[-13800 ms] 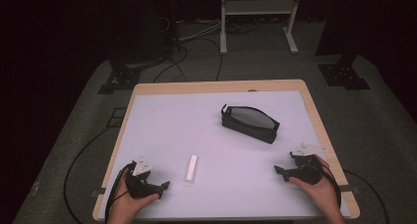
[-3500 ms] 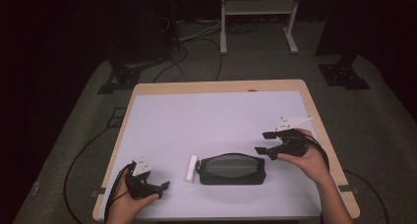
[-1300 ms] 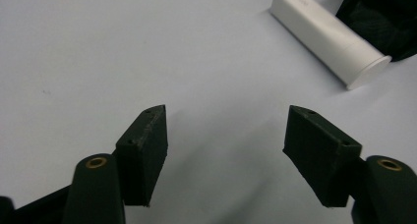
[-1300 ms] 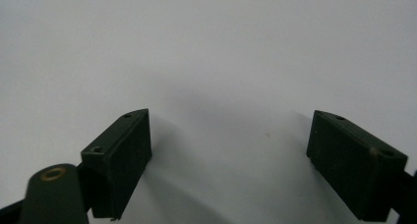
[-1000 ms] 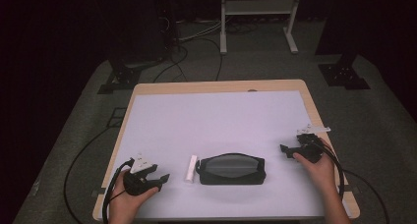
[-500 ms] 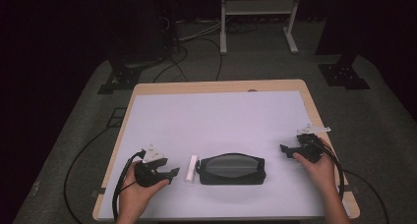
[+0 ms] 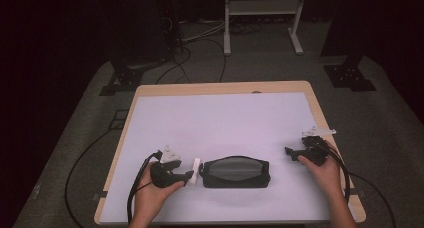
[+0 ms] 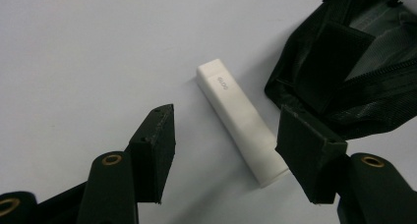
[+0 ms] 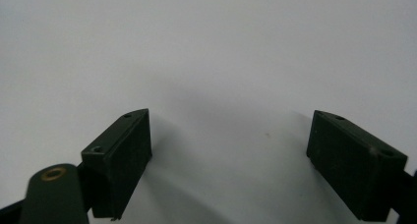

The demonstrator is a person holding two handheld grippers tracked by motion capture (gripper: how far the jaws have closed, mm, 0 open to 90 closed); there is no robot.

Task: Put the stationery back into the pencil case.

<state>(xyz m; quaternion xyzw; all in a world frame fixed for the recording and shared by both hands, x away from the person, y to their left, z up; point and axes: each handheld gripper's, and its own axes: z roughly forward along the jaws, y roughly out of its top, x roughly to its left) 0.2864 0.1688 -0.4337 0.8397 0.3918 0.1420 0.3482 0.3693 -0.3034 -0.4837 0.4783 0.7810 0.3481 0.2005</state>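
A small white oblong block (image 7: 195,165) lies on the white table top (image 7: 220,118), just left of a black zip pouch (image 7: 235,171) near the front edge. In the left gripper view the white block (image 8: 241,121) lies between and a little beyond my open jaws, the pads not touching it, and the black pouch (image 8: 344,62) fills the upper right. My left gripper (image 7: 189,176) sits at the block's near end. My right gripper (image 7: 289,152) rests to the right of the pouch, jaws wide apart over bare table (image 9: 221,62).
The table's wooden rim (image 7: 220,87) borders the white sheet. Beyond it on the dark carpet are cables (image 7: 195,38) and a white stand's legs (image 7: 260,18). A cable (image 7: 135,188) trails from the left gripper to the front edge.
My left gripper has slid right along the front of the table up to the white block. The right gripper, the block and the pouch have stayed where they were.
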